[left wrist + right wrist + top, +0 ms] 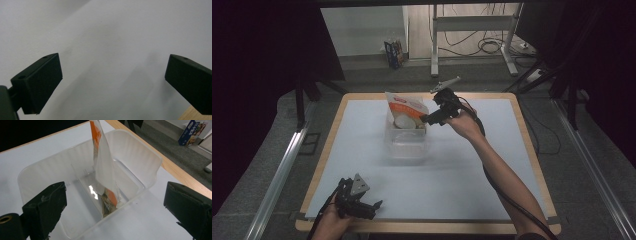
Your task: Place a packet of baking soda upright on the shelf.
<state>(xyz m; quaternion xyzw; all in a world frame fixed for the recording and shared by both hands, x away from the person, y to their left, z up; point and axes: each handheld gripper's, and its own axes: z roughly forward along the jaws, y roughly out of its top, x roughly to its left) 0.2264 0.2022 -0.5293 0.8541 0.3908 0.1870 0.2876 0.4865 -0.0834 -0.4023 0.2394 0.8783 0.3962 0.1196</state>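
A clear plastic bin [407, 145] stands on the white table, a little behind its middle. A white and orange pouch [408, 111] stands upright inside it, leaning against the far wall. My right gripper [426, 119] hovers at the bin's right side, just above the rim, pointing at the pouch. In the right gripper view its jaws stand wide open [112, 195] with nothing pressed between them; the pouch [103, 167] and the bin [37, 170] lie just ahead. My left gripper [376, 205] rests near the table's front left edge, open [112, 72] over bare white surface.
The white table top [462, 175] has a wooden border [532, 150]. Beyond the far edge are a grey floor, a metal desk frame [434, 40] with cables, and a small box [394, 52]. Dark curtains hang on both sides.
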